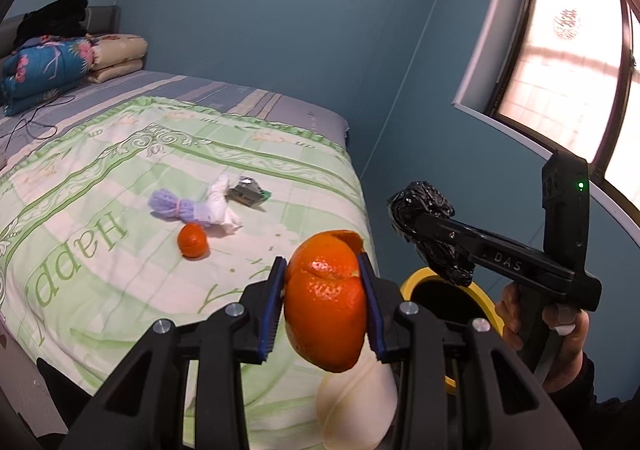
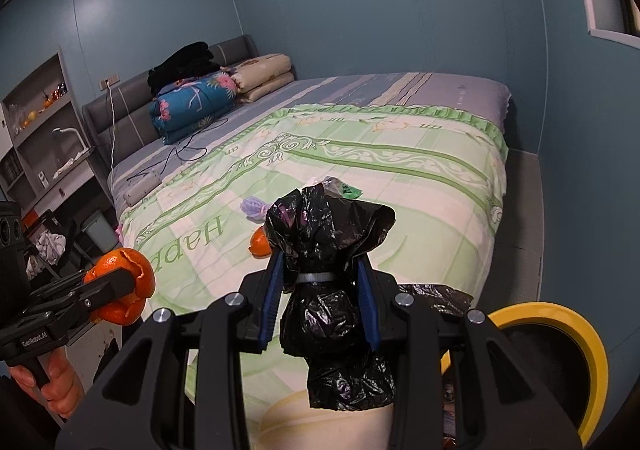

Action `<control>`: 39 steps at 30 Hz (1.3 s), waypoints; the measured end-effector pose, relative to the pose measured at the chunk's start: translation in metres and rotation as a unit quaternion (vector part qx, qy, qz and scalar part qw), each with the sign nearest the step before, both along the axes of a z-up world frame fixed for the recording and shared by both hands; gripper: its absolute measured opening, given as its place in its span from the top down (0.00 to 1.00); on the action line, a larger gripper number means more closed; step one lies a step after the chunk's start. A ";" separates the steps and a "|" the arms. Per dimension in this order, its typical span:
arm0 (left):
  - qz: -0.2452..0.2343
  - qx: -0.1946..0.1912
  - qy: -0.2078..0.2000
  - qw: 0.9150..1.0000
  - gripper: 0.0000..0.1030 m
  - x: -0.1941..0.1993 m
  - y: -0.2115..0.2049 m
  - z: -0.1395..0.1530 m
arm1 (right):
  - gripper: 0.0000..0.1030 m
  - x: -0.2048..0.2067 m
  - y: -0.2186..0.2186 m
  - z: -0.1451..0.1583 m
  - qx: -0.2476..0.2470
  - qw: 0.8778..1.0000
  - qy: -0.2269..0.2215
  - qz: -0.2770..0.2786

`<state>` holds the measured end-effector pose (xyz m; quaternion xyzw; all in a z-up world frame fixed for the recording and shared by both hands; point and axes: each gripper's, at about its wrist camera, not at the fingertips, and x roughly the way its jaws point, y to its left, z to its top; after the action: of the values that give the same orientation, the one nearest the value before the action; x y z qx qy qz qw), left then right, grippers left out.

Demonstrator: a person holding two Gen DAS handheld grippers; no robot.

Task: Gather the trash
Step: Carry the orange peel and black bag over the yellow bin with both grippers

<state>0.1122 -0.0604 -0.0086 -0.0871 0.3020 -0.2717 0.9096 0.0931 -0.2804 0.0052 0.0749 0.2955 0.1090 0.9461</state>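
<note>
My left gripper [image 1: 322,290] is shut on a piece of orange peel [image 1: 326,298], held above the bed's near corner; it also shows in the right wrist view [image 2: 120,286]. My right gripper [image 2: 320,302] is shut on a tied black plastic bag [image 2: 328,290], held over the yellow-rimmed bin [image 2: 588,354]; the bag also shows in the left wrist view [image 1: 428,230] above the bin [image 1: 412,282]. On the green quilt lie a second orange peel [image 1: 193,240], a purple-and-white cloth bundle [image 1: 192,207] and a crumpled wrapper [image 1: 248,191].
The bed [image 2: 440,177] fills the middle. Folded quilts [image 2: 196,105] and dark clothes lie at its head, with a black cable [image 2: 188,149] across it. Shelves [image 2: 44,129] stand at the left. A window [image 1: 568,61] is on the right wall.
</note>
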 end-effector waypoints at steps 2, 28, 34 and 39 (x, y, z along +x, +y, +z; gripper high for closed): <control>-0.008 0.000 -0.002 1.000 0.68 -0.002 -0.007 0.002 | 0.68 -0.004 -0.005 0.002 0.001 1.000 -0.005 -0.006; -0.123 0.027 -0.019 0.992 0.68 -0.013 -0.126 0.010 | 0.68 -0.074 -0.122 -0.012 0.033 0.986 -0.039 -0.159; -0.160 0.023 -0.011 0.987 0.68 -0.019 -0.160 0.003 | 0.68 -0.092 -0.143 -0.021 0.020 0.979 -0.045 -0.199; -0.184 0.024 -0.006 0.983 0.67 -0.023 -0.182 -0.004 | 0.67 -0.098 -0.157 -0.029 0.026 0.976 -0.037 -0.213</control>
<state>0.0895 -0.2427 -0.0130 -0.0066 0.3136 -0.4273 0.8480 -0.0049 -0.4373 -0.0241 0.1568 0.2350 -0.0852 0.9555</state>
